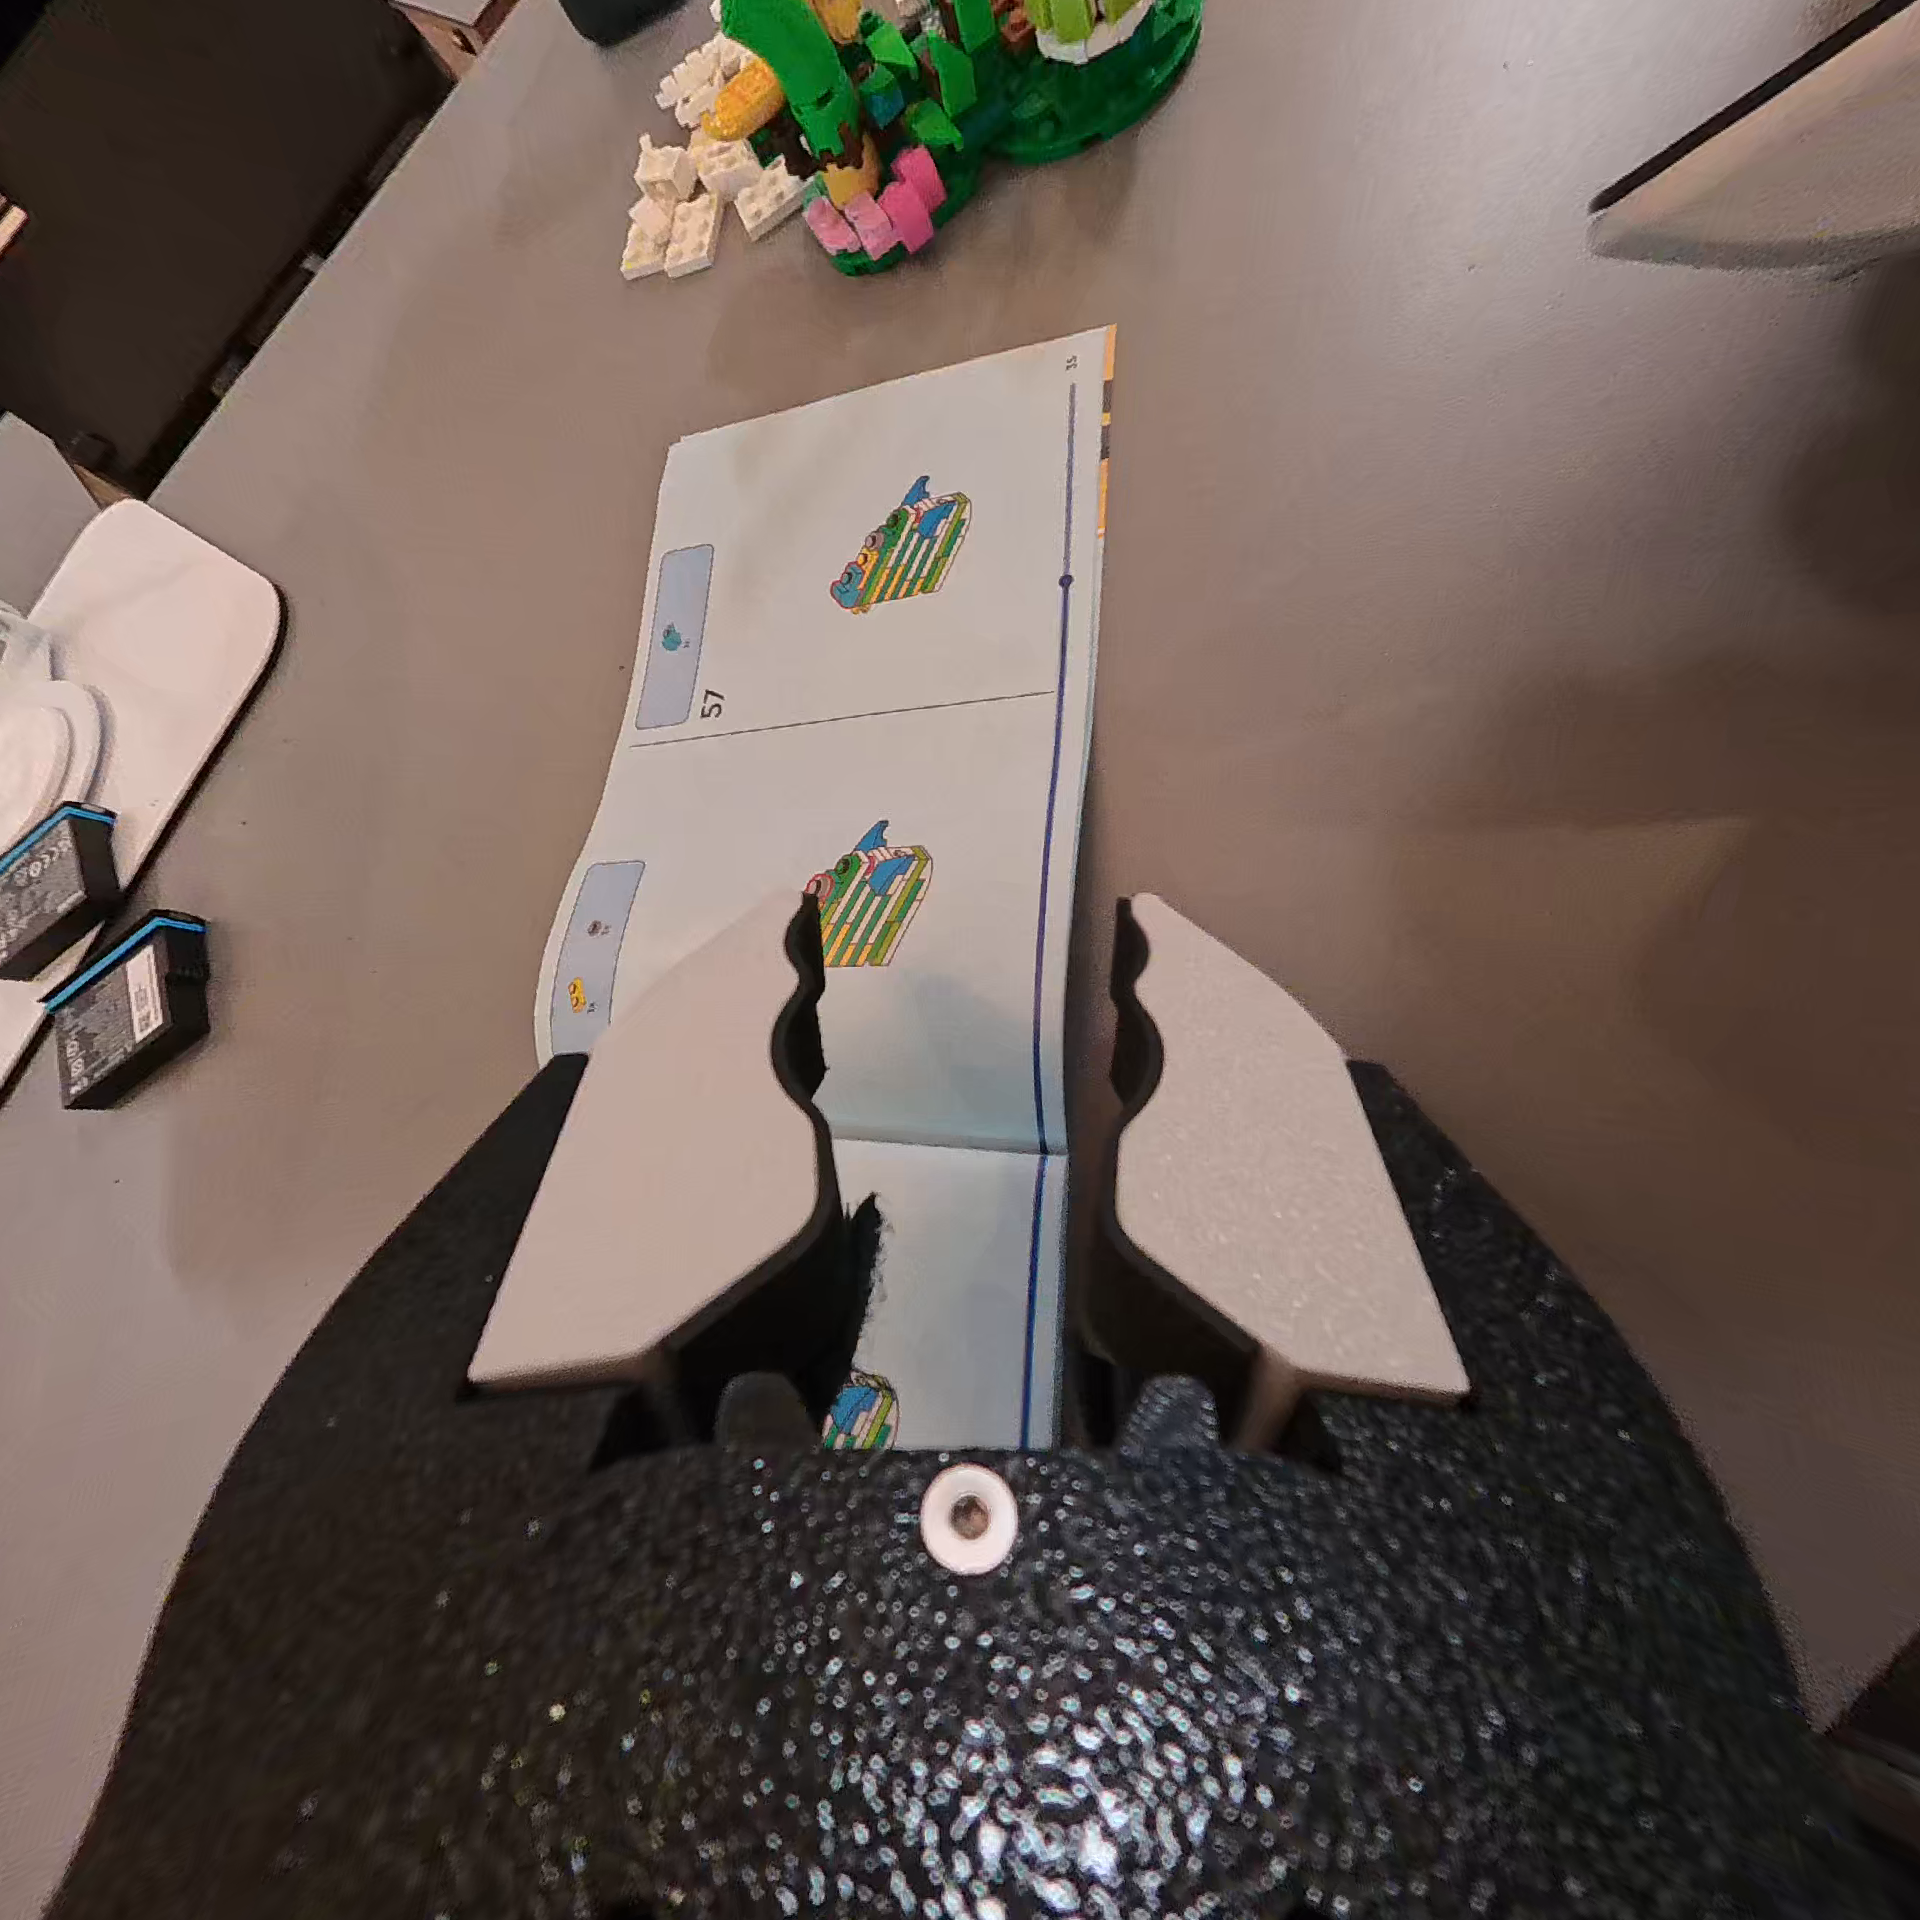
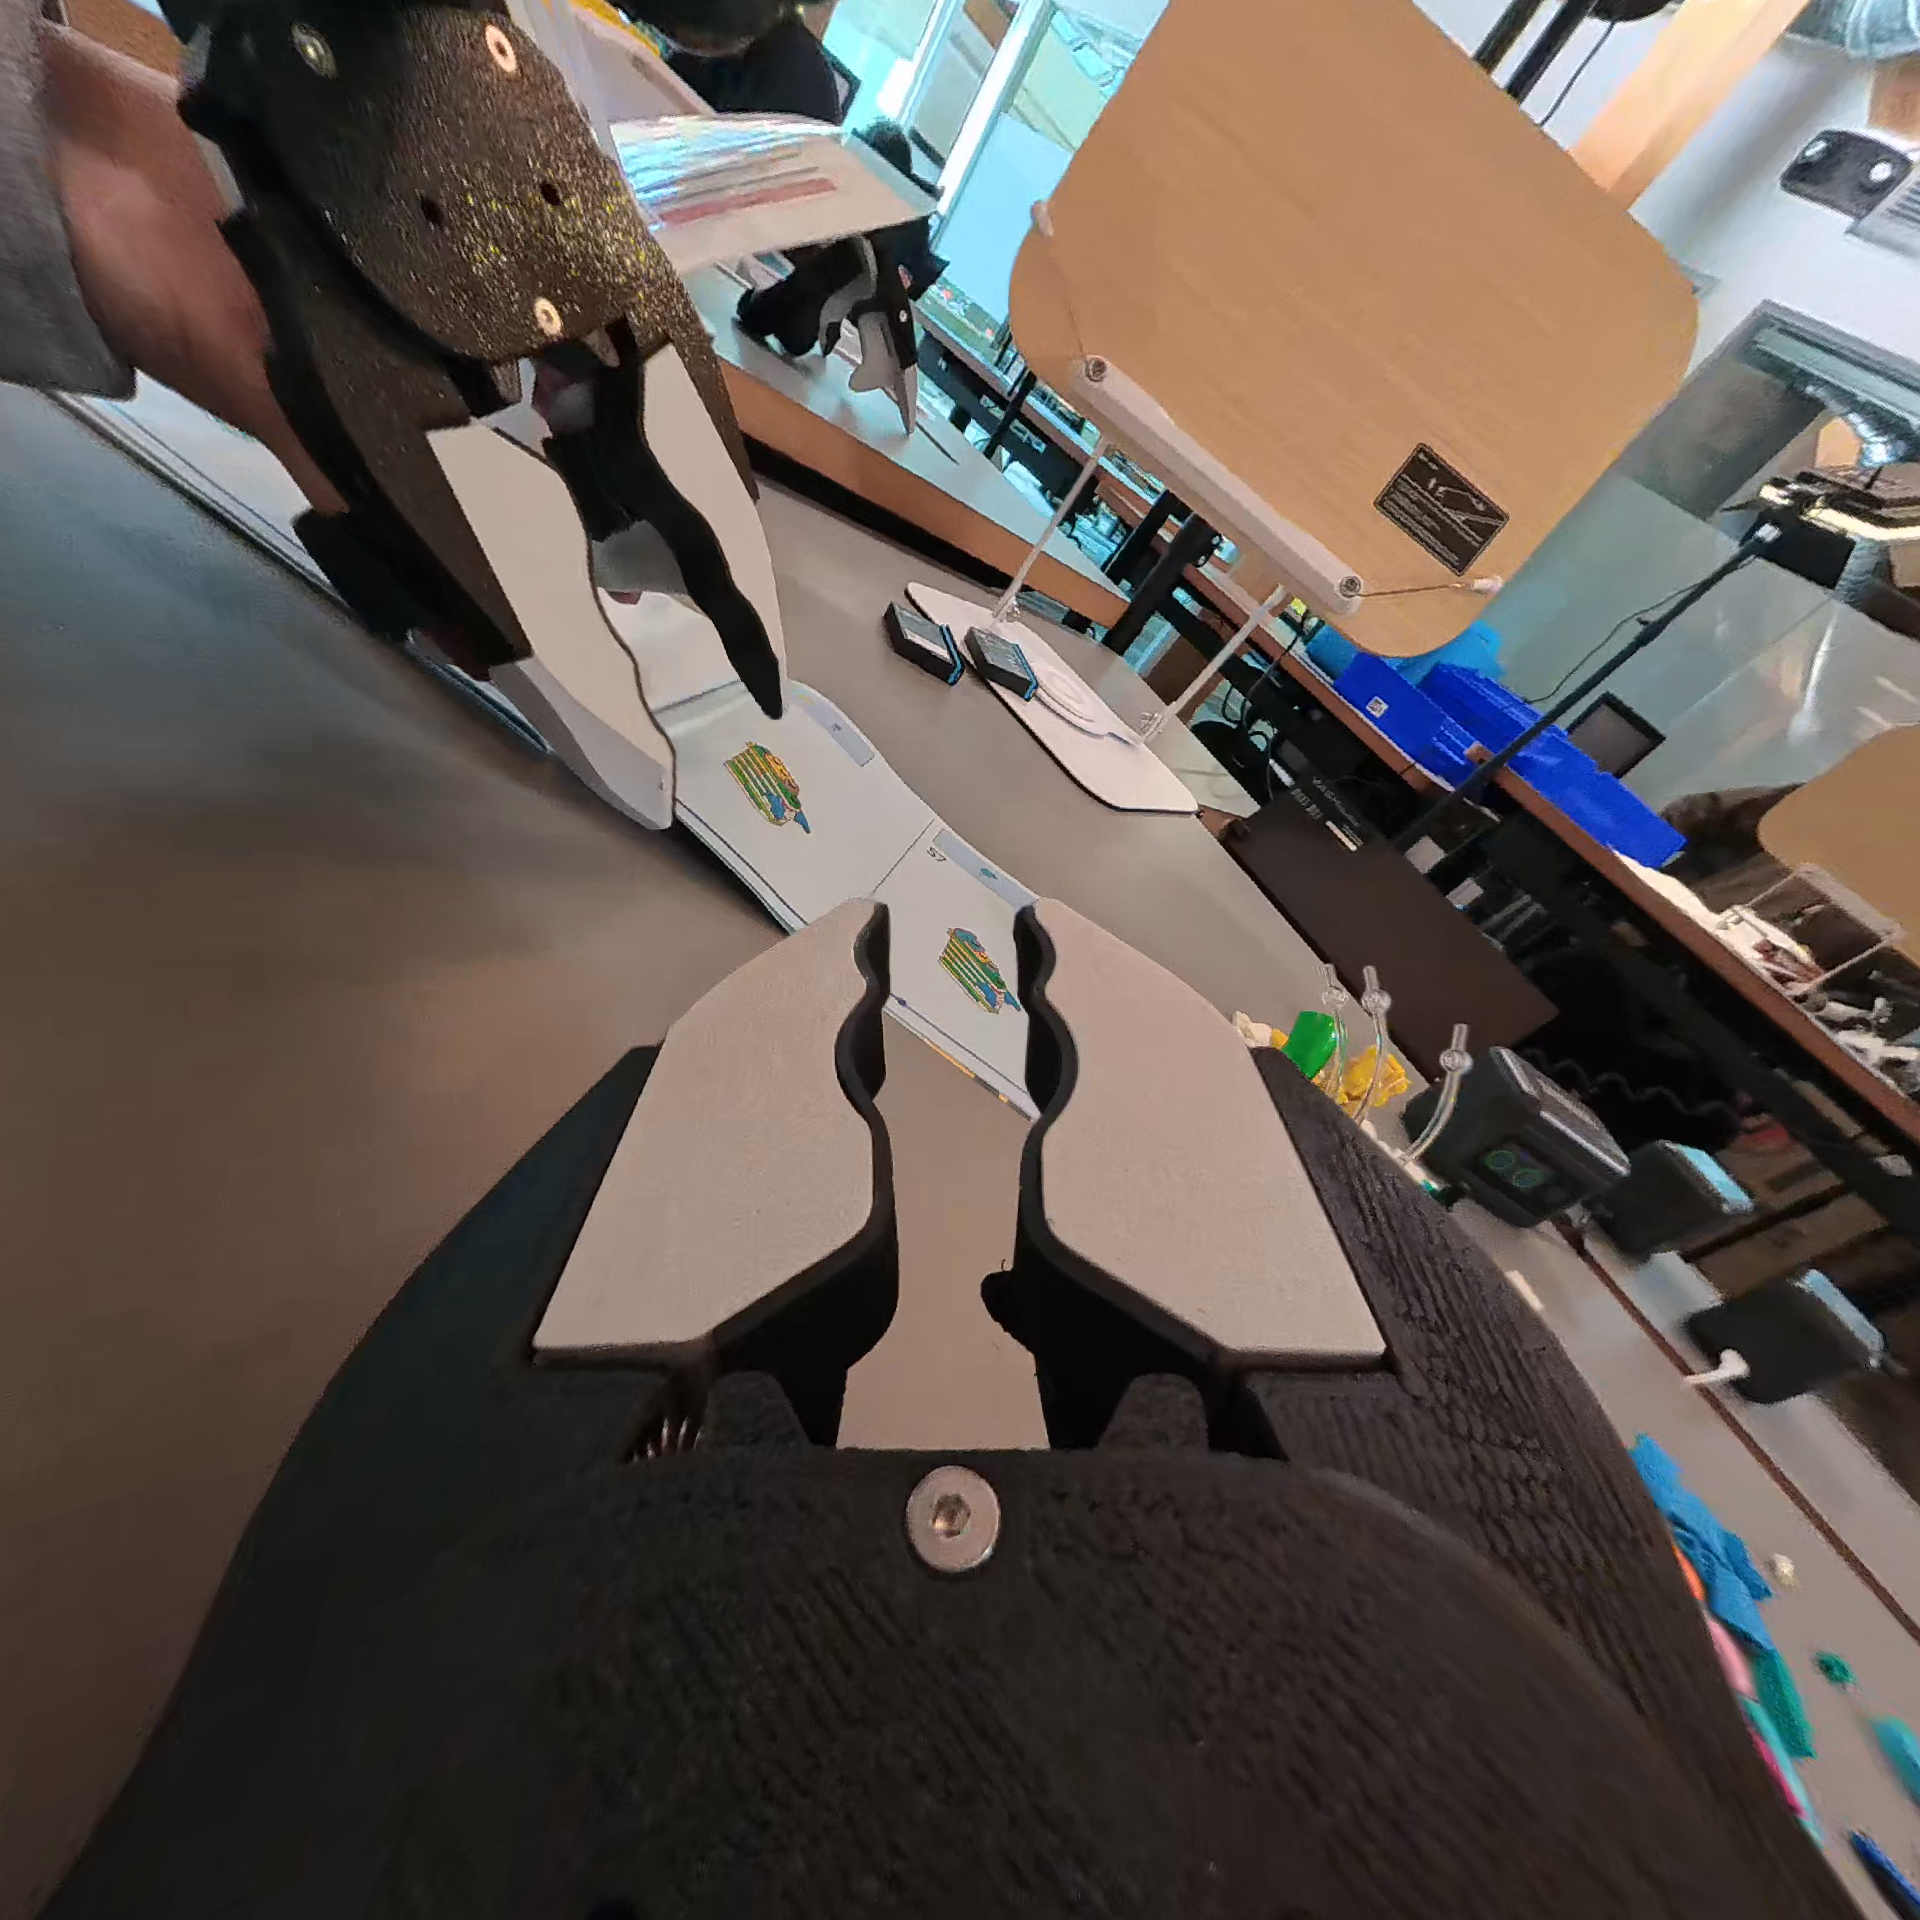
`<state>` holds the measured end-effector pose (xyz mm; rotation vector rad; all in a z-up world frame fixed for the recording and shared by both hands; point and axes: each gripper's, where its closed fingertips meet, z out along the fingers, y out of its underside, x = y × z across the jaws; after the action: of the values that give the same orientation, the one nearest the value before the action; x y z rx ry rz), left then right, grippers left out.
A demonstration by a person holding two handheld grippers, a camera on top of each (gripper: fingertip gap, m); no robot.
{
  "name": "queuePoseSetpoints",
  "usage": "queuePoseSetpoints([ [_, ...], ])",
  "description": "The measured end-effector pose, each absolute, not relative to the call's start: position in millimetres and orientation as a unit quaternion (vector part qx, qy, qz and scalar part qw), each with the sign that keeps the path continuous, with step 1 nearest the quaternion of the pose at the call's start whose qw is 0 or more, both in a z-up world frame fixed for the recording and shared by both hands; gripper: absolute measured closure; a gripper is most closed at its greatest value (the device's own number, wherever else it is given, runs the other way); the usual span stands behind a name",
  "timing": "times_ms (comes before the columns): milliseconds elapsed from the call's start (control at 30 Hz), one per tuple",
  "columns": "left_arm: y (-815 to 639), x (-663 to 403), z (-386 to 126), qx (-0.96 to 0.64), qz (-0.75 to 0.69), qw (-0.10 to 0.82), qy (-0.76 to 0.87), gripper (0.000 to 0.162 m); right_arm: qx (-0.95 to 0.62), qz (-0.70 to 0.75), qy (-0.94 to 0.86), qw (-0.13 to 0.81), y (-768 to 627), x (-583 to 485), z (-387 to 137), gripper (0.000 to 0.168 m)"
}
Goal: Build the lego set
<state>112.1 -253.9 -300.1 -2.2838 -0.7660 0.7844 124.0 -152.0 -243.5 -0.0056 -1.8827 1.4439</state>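
Lego booklet (image 1: 862, 665) flat on table; left tongs (image 1: 966, 914) above it, right tongs (image 2: 951, 925) low, both agape, empty.

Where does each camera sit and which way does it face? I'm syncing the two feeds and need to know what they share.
Left wrist view: sits on the left gripper, looking down along its open fingers at the booklet on the table; lego model beyond.
Right wrist view: sits on the right gripper, low over the table, looking across at the booklet; the left gripper and a sleeve show upper left.
Shared: booklet, table, two batteries, white base.
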Motion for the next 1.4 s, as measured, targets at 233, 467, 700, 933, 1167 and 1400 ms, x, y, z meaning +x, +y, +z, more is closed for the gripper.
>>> queuePoseSetpoints([
  [233, -271, 97, -288, -0.825, 0.352, 0.291, -0.332, 0.125, -0.019, 0.566, -0.735, 0.372, -149, 120, -242, 0.147],
  [467, -258, 106, -295, -0.839, 0.279, 0.32, -0.34, 0.104, -0.023, 0.563, -0.737, 0.374, -149, 119, -243, 0.147],
  [700, -254, 110, -301, -0.871, 0.318, 0.267, -0.264, 0.126, -0.024, 0.562, -0.737, 0.374, -148, 119, -243, 0.147],
  [933, -256, 111, -308, -0.874, 0.303, 0.261, -0.275, 0.125, -0.023, 0.56, -0.738, 0.376, -148, 118, -244, 0.147],
  [1167, -262, 107, -294, -0.852, 0.346, 0.276, -0.281, 0.151, -0.025, 0.558, -0.739, 0.377, -148, 117, -245, 0.148],
  [1400, -267, 113, -279, -0.815, 0.349, 0.347, -0.306, 0.162, -0.015, 0.536, -0.745, 0.395, -147, 112, -250, 0.148],
])
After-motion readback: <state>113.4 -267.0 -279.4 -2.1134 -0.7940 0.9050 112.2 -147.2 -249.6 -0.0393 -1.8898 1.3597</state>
